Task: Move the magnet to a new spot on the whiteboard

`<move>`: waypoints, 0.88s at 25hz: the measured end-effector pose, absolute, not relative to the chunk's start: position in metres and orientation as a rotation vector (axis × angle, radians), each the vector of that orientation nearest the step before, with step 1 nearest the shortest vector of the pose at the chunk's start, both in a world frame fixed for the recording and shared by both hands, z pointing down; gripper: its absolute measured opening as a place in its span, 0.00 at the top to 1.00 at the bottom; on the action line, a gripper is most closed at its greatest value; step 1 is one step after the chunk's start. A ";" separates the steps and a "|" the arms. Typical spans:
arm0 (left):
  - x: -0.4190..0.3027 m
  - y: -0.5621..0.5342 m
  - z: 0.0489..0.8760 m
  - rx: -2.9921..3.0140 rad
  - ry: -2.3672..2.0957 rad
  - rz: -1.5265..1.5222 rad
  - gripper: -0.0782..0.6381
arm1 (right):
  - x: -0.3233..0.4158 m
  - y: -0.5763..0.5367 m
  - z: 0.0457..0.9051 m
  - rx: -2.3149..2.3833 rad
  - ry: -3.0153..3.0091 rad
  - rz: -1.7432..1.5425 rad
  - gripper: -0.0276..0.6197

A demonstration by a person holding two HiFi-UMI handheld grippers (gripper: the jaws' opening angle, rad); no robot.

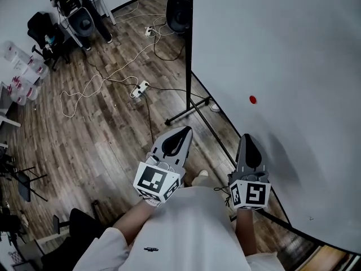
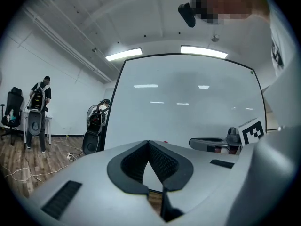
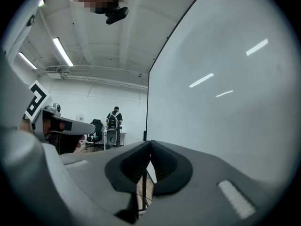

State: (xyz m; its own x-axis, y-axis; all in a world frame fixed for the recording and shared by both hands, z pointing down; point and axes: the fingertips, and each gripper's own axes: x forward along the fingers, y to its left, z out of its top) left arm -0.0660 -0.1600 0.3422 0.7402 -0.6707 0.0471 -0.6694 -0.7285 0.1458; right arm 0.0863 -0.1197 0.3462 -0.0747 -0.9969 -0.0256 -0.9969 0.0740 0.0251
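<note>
My L gripper (image 1: pixel 185 131) and R gripper (image 1: pixel 246 138) have fingers pressed together, nothing held. Red magnet (image 1: pixel 252 99) is on the whiteboard (image 1: pixel 299 55) ahead of R, in from its edges, bare board all round. Round disc, flat to board.

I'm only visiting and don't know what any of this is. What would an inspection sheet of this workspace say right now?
Surface: upright whiteboard on a black stand, blank apart from the magnet.
Job's things: one small red magnet stuck on the board, untouched.
Clutter: clear plastic boxes by the left wall.
Grippers: left tool and right tool both shut and empty, neither at the magnet.
Cables: white cable looping over the floor to a power strip; dark cables beside it.
Surroundings: wood floor, office chair, a person standing at the far end.
</note>
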 end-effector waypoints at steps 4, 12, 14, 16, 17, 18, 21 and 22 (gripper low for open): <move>-0.056 -0.162 0.342 2.788 -1.084 -0.012 0.88 | 0.092 -0.125 0.347 -2.120 2.327 0.059 0.94; -0.037 -0.166 0.348 2.797 -1.056 0.000 0.88 | 0.100 -0.128 0.355 -2.119 2.325 0.035 0.94; -0.030 -0.168 0.351 2.800 -1.038 0.008 0.88 | 0.105 -0.127 0.357 -2.129 2.320 0.035 0.94; -0.025 -0.168 0.353 2.803 -1.017 0.019 0.88 | 0.106 -0.126 0.356 -2.137 2.317 0.034 0.94; -0.022 -0.168 0.353 2.807 -1.005 0.024 0.88 | 0.107 -0.125 0.354 -2.140 2.315 0.036 0.94; -0.017 -0.168 0.352 2.814 -0.993 0.026 0.88 | 0.109 -0.124 0.353 -2.142 2.311 0.039 0.94; 0.000 -0.171 0.354 2.830 -0.960 0.031 0.88 | 0.119 -0.125 0.353 -2.150 2.298 0.040 0.94; 0.005 -0.172 0.354 2.833 -0.949 0.034 0.88 | 0.122 -0.126 0.353 -2.153 2.296 0.035 0.94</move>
State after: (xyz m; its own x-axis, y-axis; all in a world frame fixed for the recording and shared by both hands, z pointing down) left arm 0.0053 -0.1724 0.3542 0.7992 -0.5970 0.0704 -0.6005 -0.7876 0.1380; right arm 0.1224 -0.1256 0.3534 -0.0643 -0.9979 -0.0111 -0.9977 0.0640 0.0203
